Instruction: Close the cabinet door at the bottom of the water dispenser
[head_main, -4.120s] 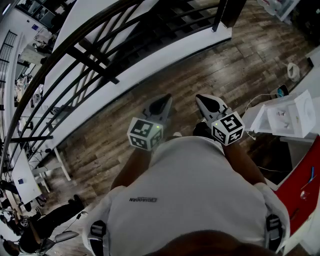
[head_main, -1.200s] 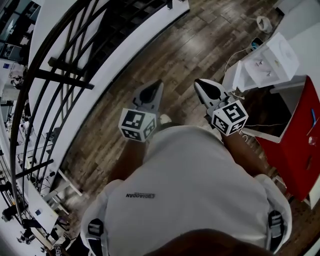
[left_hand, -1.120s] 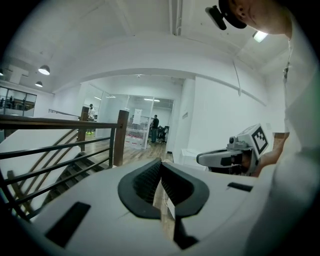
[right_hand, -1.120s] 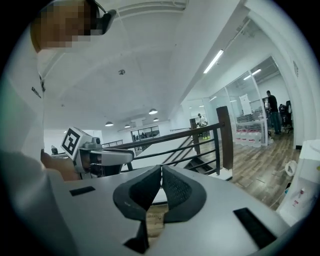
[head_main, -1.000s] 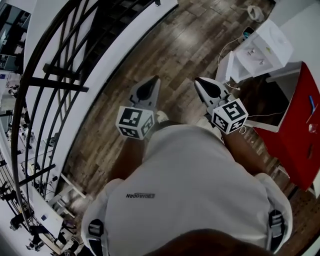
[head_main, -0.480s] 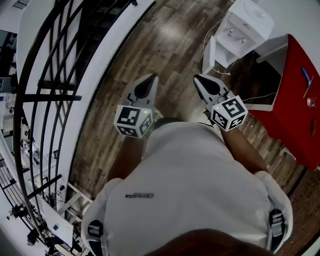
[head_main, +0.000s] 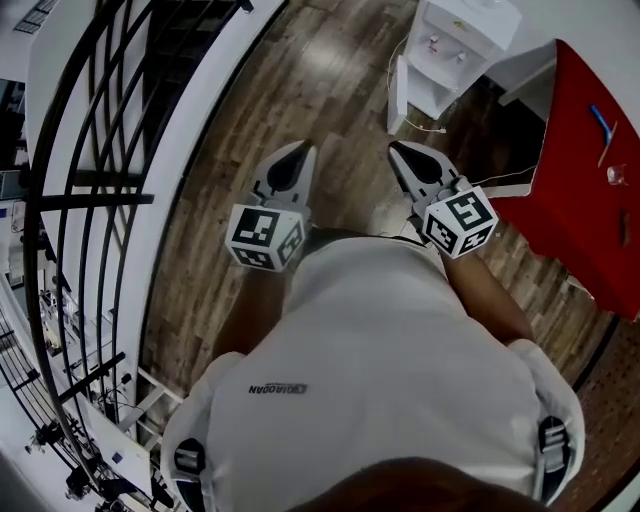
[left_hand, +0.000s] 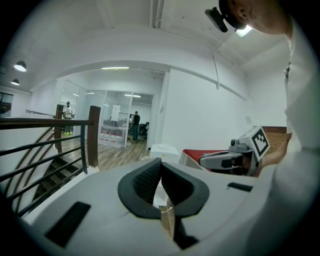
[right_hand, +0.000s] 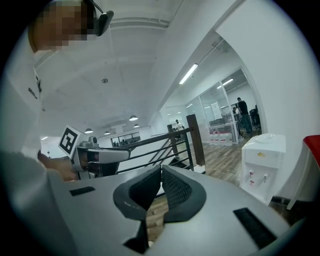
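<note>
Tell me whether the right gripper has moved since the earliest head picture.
Yes. The right gripper has swung round toward the water dispenser: the dispenser was off to its right then, and now stands ahead of its tip.

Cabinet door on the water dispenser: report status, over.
Both shut and empty: left gripper, right gripper. Cabinet door stands open, not reached. Cable on the floor beside it.

Water disp. top off-frame
</note>
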